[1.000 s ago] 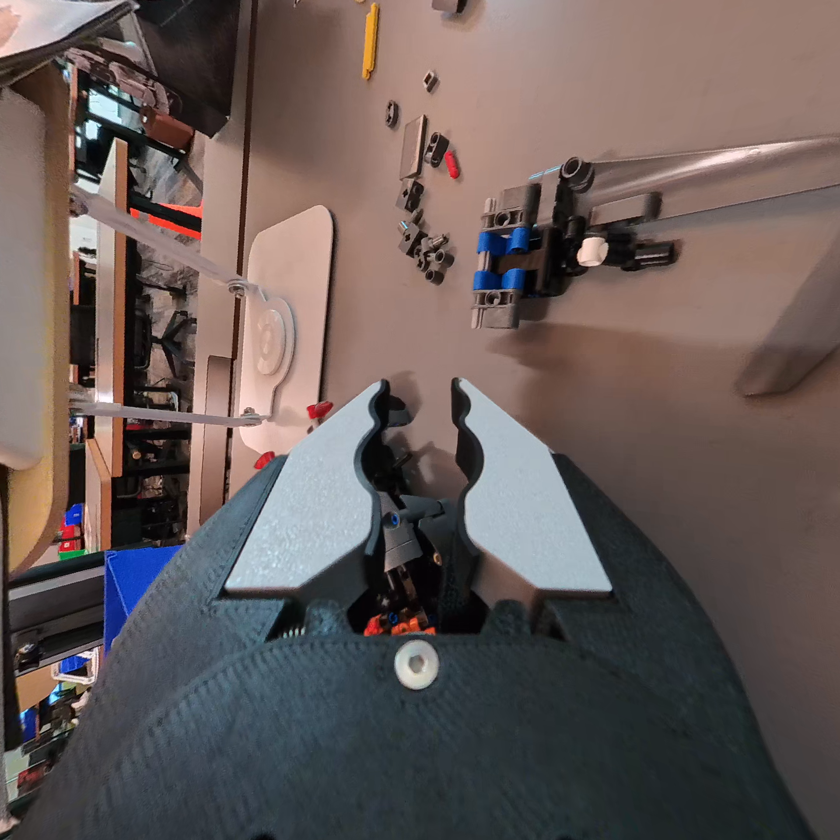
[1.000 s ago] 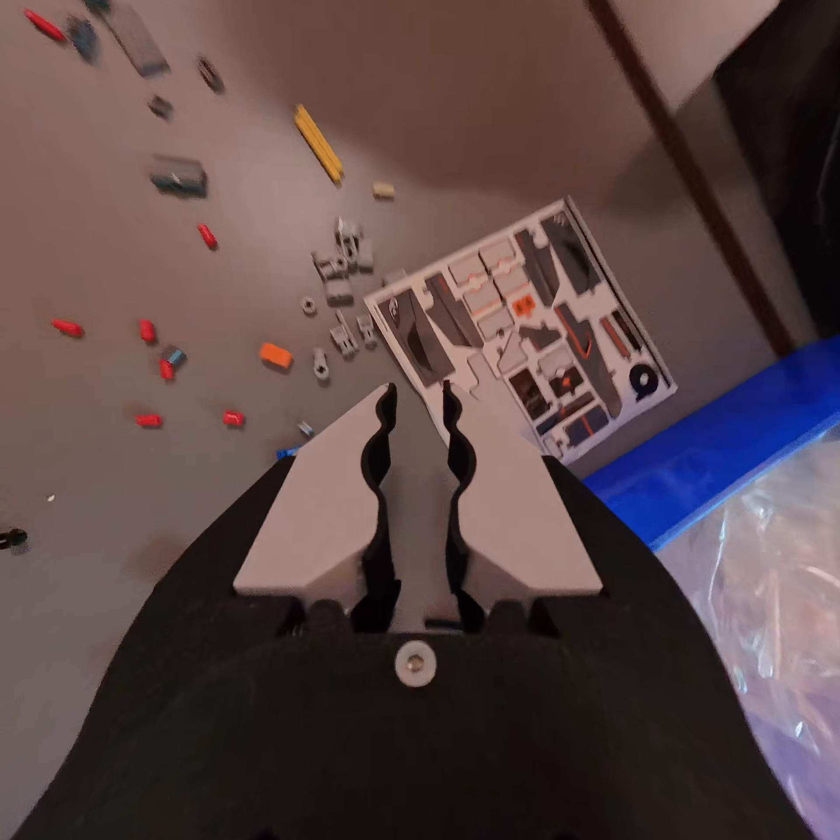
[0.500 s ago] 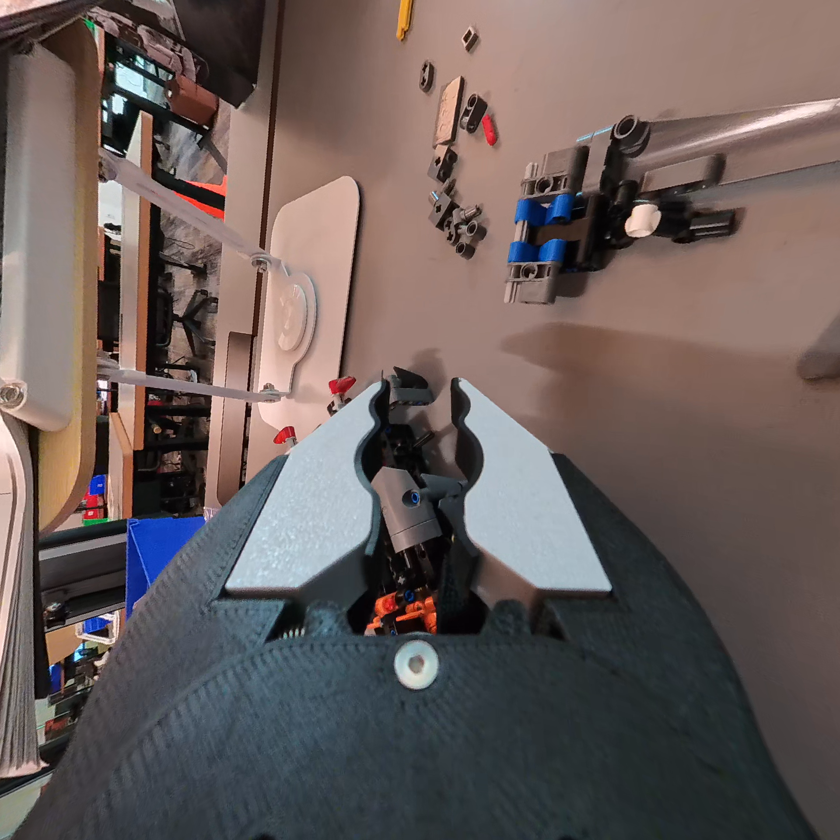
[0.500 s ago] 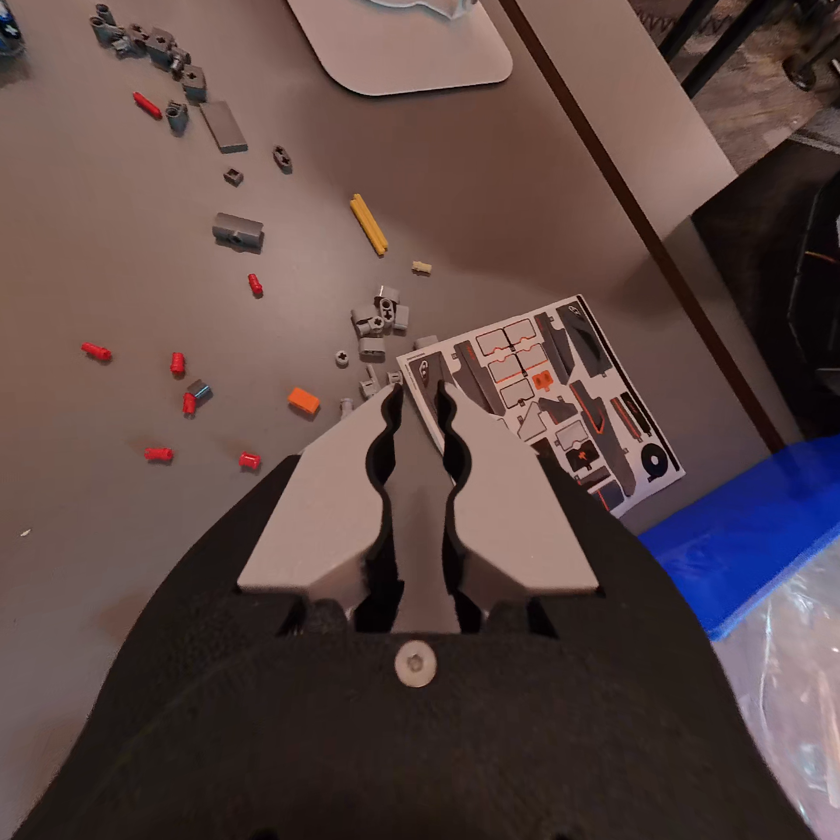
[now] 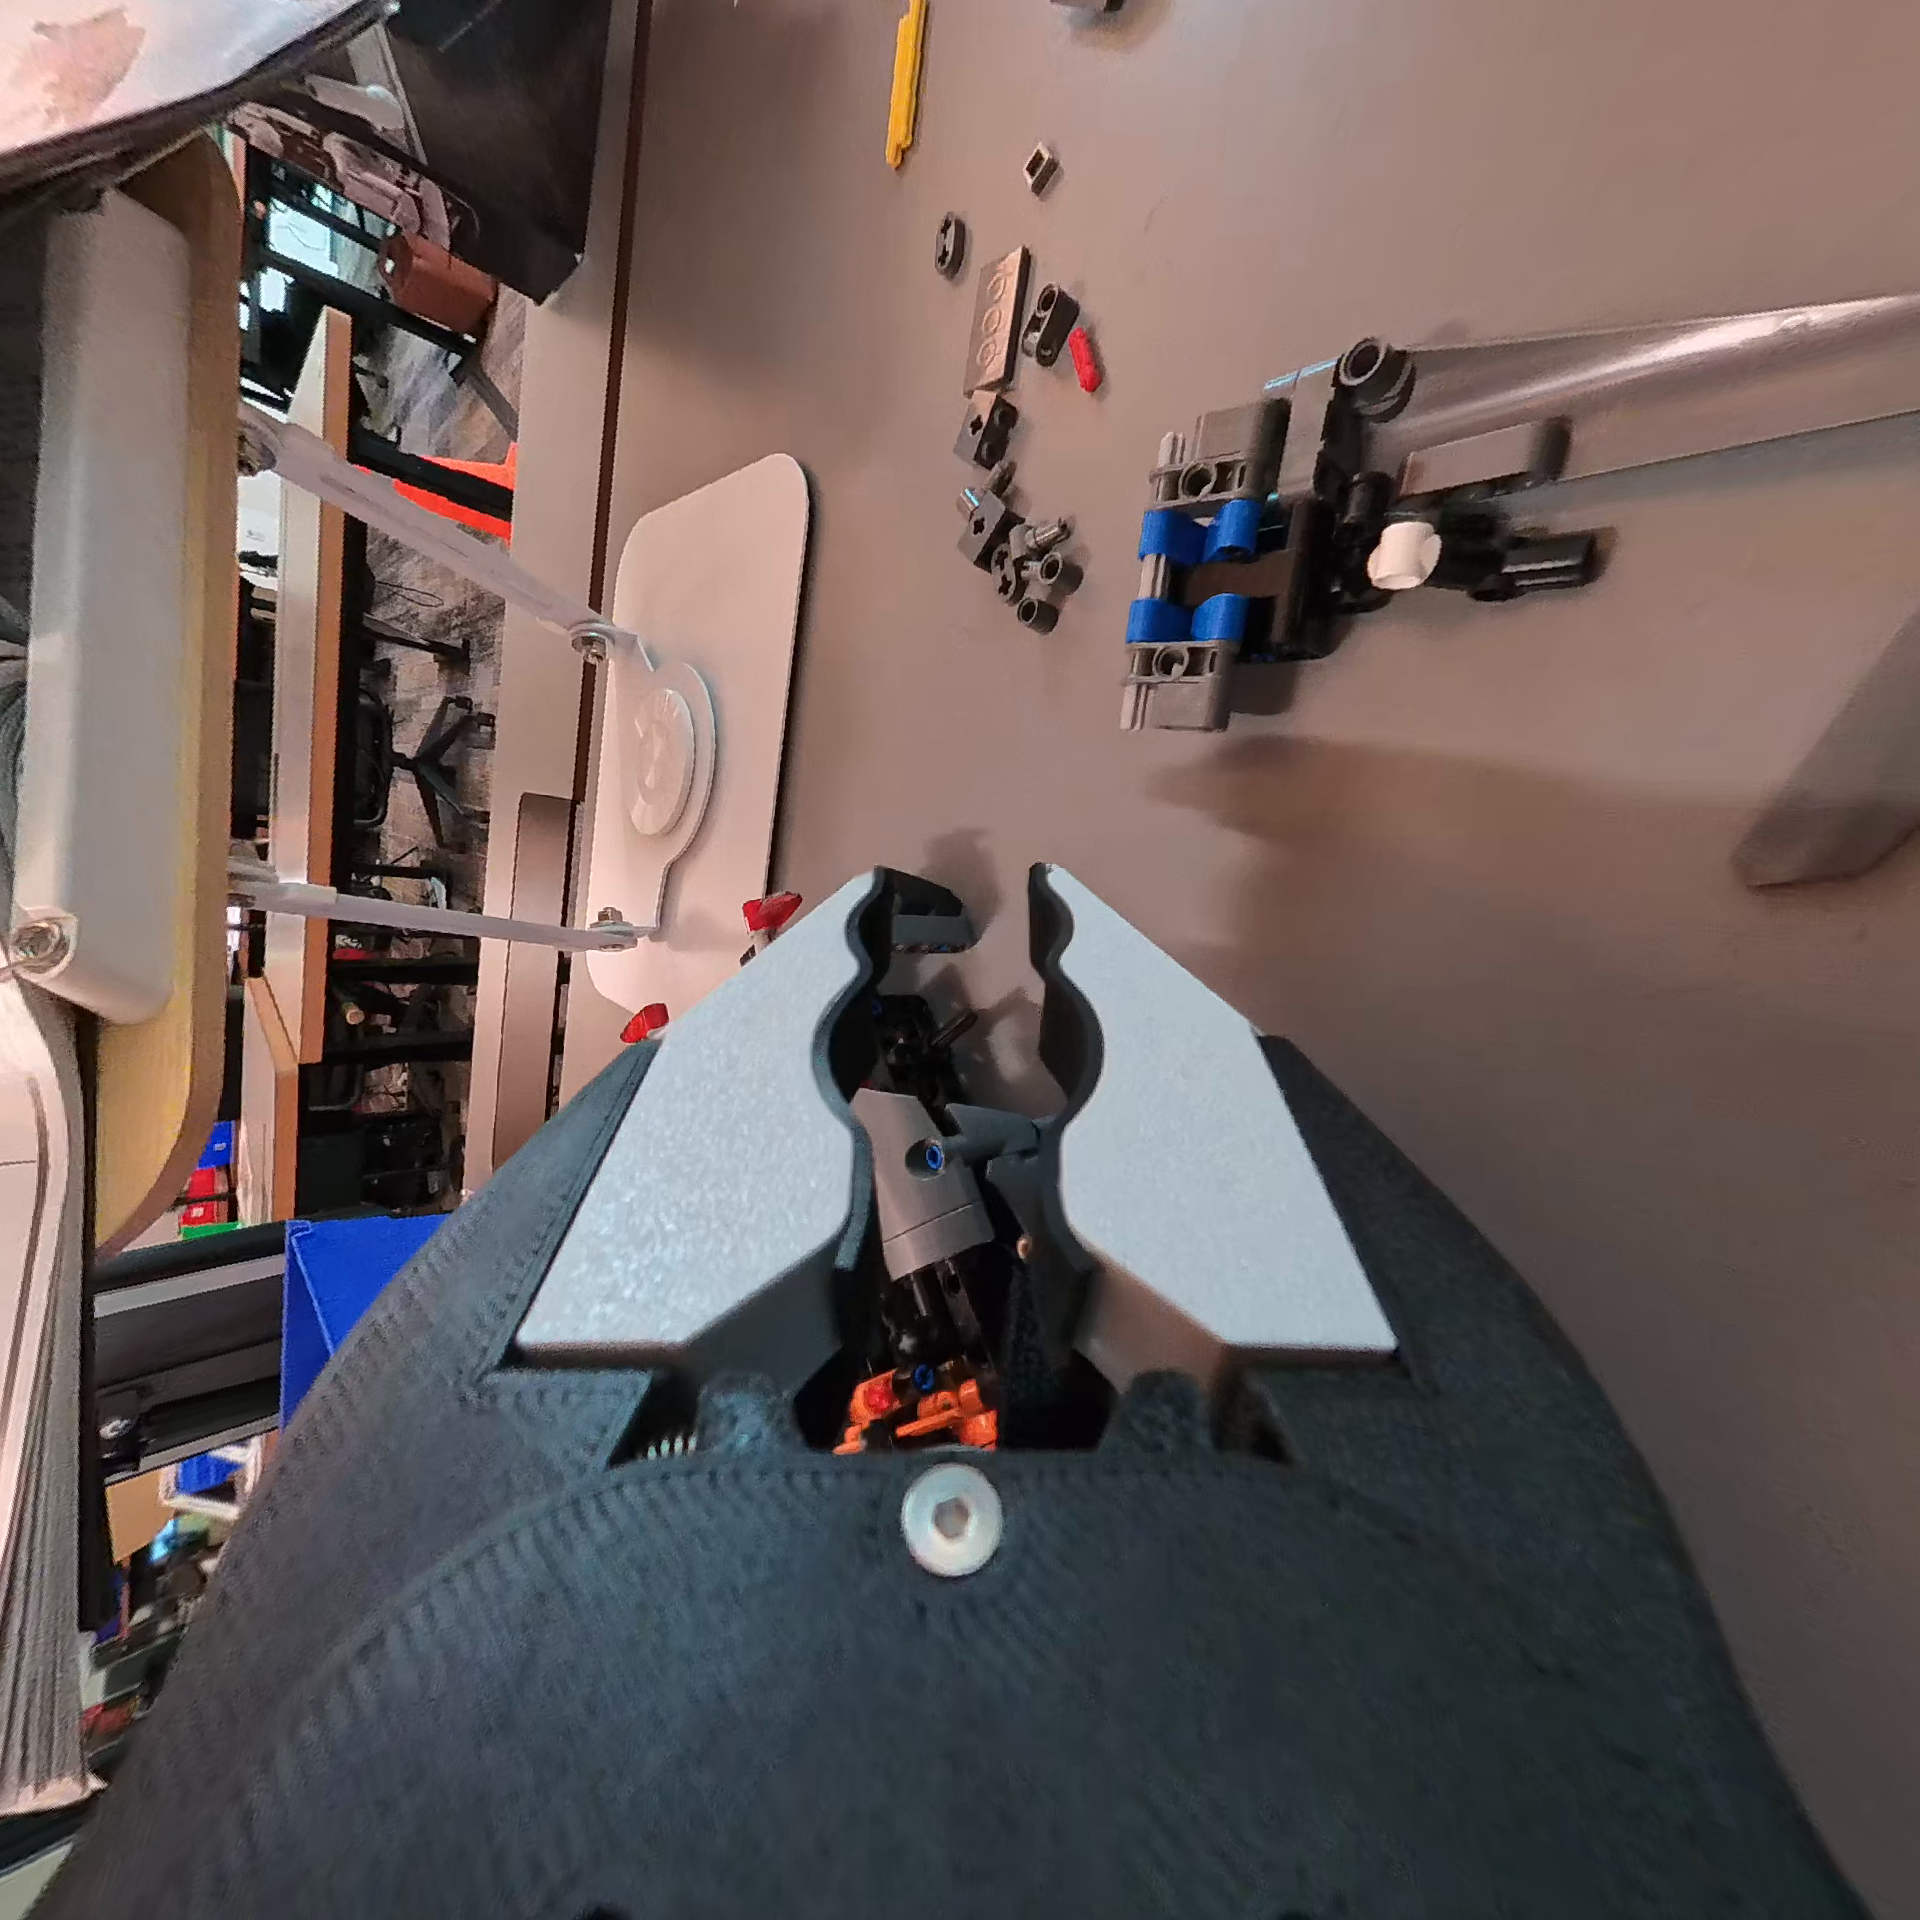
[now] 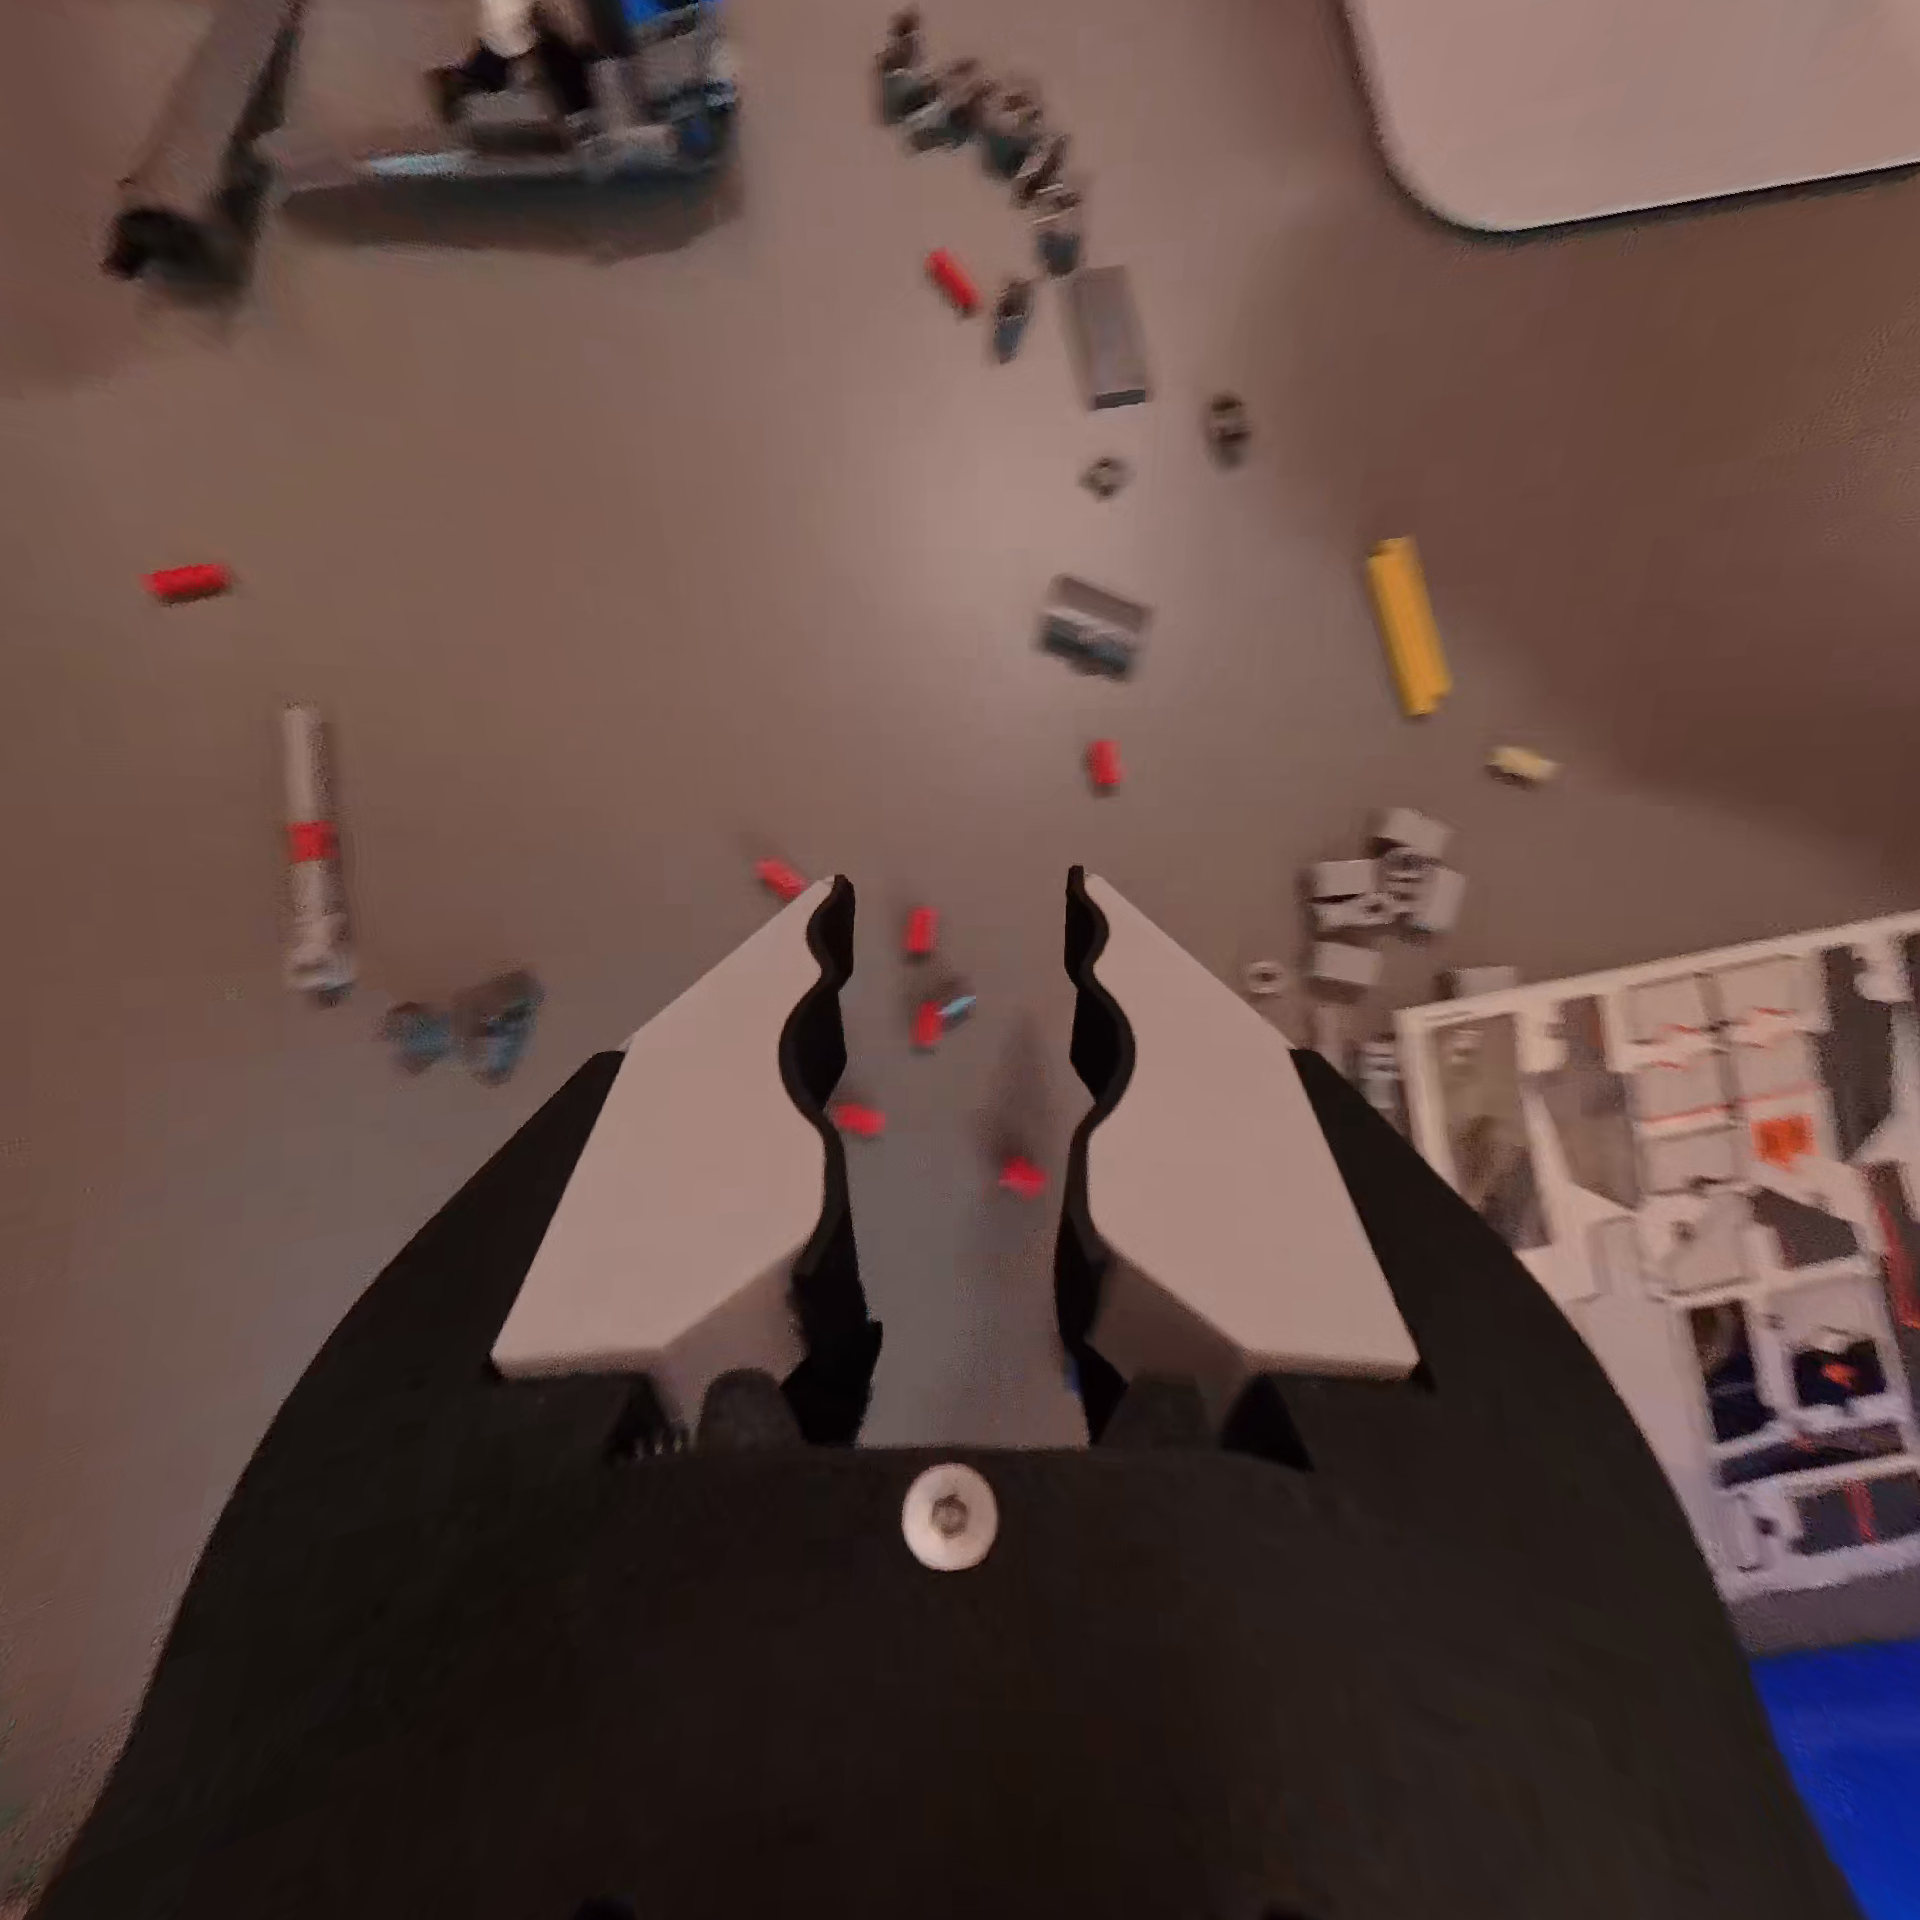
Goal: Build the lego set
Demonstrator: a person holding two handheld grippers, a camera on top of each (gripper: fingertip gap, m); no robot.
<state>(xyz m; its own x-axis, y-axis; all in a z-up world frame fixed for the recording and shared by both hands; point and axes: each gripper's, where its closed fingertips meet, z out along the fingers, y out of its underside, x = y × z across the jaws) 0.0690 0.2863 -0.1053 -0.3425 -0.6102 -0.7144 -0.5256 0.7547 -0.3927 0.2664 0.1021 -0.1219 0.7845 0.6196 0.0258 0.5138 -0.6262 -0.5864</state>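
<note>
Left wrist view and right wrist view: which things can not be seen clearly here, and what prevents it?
- Held lego assembly, left wrist view: mostly hidden between the left gripper fingers; full shape unclear.
- Blue-and-grey lego build, right wrist view: blurred and cut by the top edge.
- Sticker sheet, right wrist view: cut by the right edge.
- Red pins, right wrist view: small, blurred.

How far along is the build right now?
Partly done: a blue-and-grey sub-assembly sits finished-looking on the table. In hand: the left claw grips a dark grey-and-orange assembly. Left: the open right claw is empty above loose red pins; sticker sheet unused.
</note>
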